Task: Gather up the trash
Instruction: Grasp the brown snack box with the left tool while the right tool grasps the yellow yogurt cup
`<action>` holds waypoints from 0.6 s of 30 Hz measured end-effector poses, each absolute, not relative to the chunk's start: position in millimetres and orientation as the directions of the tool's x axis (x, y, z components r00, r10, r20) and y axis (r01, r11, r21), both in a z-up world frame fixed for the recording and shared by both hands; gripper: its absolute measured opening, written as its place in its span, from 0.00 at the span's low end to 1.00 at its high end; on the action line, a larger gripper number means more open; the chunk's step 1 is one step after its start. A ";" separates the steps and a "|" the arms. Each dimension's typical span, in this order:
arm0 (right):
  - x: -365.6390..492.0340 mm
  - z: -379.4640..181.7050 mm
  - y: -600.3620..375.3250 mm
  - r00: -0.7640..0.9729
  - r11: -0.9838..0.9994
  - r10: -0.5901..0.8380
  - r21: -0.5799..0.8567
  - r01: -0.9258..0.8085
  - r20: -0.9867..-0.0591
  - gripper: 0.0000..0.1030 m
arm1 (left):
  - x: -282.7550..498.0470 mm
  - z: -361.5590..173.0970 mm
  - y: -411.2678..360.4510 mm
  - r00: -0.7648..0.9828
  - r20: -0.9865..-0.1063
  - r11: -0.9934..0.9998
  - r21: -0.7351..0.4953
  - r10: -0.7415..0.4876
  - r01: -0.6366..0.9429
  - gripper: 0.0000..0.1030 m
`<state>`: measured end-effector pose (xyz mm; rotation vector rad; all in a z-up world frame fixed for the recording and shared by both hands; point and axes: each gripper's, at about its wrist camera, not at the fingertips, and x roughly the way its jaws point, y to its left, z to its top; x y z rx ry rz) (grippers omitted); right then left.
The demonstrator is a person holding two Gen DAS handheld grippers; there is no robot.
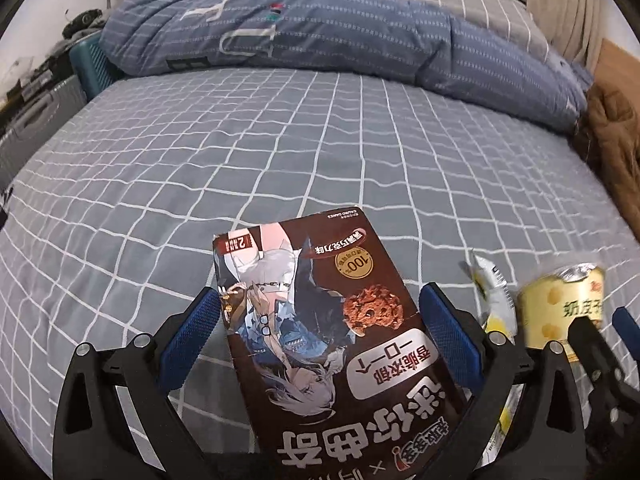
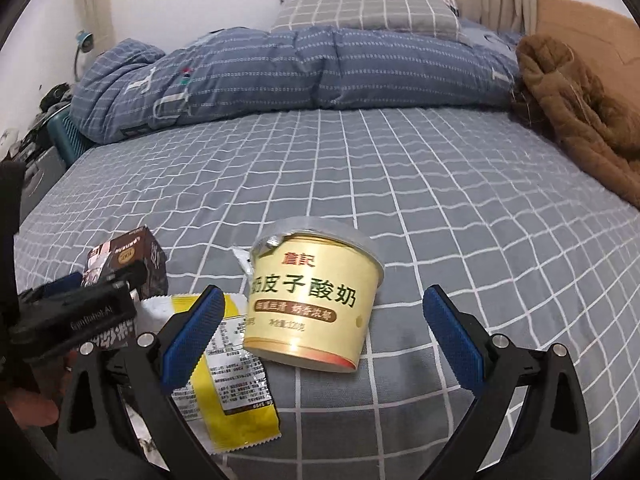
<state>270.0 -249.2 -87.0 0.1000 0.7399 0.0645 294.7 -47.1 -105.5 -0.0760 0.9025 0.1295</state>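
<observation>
A brown cookie box [image 1: 320, 332] lies on the grey checked bed, between the open fingers of my left gripper [image 1: 320, 320]; the pads do not press it. It also shows in the right wrist view [image 2: 132, 256], with the left gripper around it. A yellow yogurt cup [image 2: 312, 300] with a peeled foil lid stands just ahead of my open right gripper [image 2: 320, 320], between its fingertips. It also shows in the left wrist view [image 1: 560, 304]. A yellow and white wrapper [image 2: 232, 364] lies flat left of the cup, under the right gripper's left finger [image 2: 192, 336].
A folded blue quilt [image 2: 280, 76] and a grey checked pillow [image 2: 368, 12] lie across the far end of the bed. A brown fleece blanket [image 2: 580, 108] is heaped at the right edge. Suitcases and clutter [image 1: 40, 100] stand beyond the left edge.
</observation>
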 end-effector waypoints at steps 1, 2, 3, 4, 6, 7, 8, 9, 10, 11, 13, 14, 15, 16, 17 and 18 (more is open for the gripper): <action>271.6 -88.7 -249.8 0.733 0.993 0.094 0.118 -0.019 -0.674 0.92 | 295.1 -107.5 -46.5 0.609 -0.789 0.989 -0.014 0.079 -0.146 0.95; 273.1 -89.9 -250.1 0.730 0.992 0.096 0.122 -0.018 -0.676 0.92 | 295.3 -108.7 -44.6 0.604 -0.794 0.988 -0.029 0.070 -0.153 0.95; 274.8 -91.9 -250.0 0.726 0.992 0.098 0.125 -0.017 -0.681 0.90 | 294.8 -108.7 -43.0 0.598 -0.799 0.986 -0.042 0.063 -0.160 0.95; 274.8 -93.2 -249.9 0.723 0.992 0.100 0.127 -0.018 -0.683 0.88 | 294.6 -108.1 -42.4 0.595 -0.801 0.985 -0.043 0.066 -0.167 0.95; 276.6 -95.5 -248.5 0.715 0.990 0.113 0.138 -0.024 -0.690 0.86 | 293.4 -107.3 -44.4 0.594 -0.800 0.985 -0.024 0.083 -0.170 0.95; 276.4 -95.8 -247.7 0.714 0.990 0.116 0.140 -0.025 -0.690 0.85 | 293.7 -107.6 -44.5 0.591 -0.803 0.985 -0.029 0.079 -0.172 0.95; 276.2 -96.6 -246.9 0.714 0.989 0.120 0.143 -0.028 -0.690 0.85 | 294.9 -109.5 -44.0 0.572 -0.818 0.984 -0.049 0.060 -0.173 0.95; 276.3 -97.6 -245.9 0.711 0.989 0.122 0.144 -0.030 -0.692 0.83 | 295.7 -109.3 -44.5 0.567 -0.821 0.982 -0.054 0.058 -0.178 0.95; 277.4 -99.2 -244.6 0.706 0.989 0.125 0.145 -0.032 -0.697 0.80 | 295.7 -108.4 -44.0 0.568 -0.821 0.982 -0.059 0.056 -0.182 0.95; 278.8 -100.4 -243.2 0.702 0.989 0.124 0.143 -0.032 -0.702 0.79 | 296.5 -108.4 -43.1 0.568 -0.821 0.980 -0.066 0.052 -0.185 0.95; 280.3 -102.0 -241.1 0.697 0.990 0.124 0.137 -0.037 -0.706 0.71 | 299.6 -112.1 -42.7 0.562 -0.825 0.979 -0.057 0.063 -0.194 0.95; 281.3 -102.9 -240.6 0.694 0.989 0.128 0.139 -0.040 -0.708 0.71 | 301.6 -116.0 -43.3 0.557 -0.828 0.980 -0.050 0.066 -0.190 0.95; 281.3 -103.1 -241.0 0.696 0.989 0.129 0.144 -0.038 -0.706 0.71 | 303.0 -116.9 -43.8 0.555 -0.829 0.981 -0.046 0.068 -0.188 0.95; 282.0 -103.0 -241.0 0.697 0.989 0.130 0.146 -0.036 -0.705 0.70 | 303.9 -116.8 -44.1 0.553 -0.830 0.981 -0.043 0.070 -0.190 0.95; 282.2 -103.0 -240.4 0.697 0.989 0.129 0.145 -0.037 -0.705 0.70 | 305.6 -115.8 -44.5 0.545 -0.835 0.981 -0.039 0.074 -0.192 0.95; 282.0 -102.9 -239.6 0.699 0.989 0.128 0.141 -0.039 -0.704 0.70 | 307.2 -115.4 -44.5 0.537 -0.840 0.980 -0.037 0.075 -0.195 0.95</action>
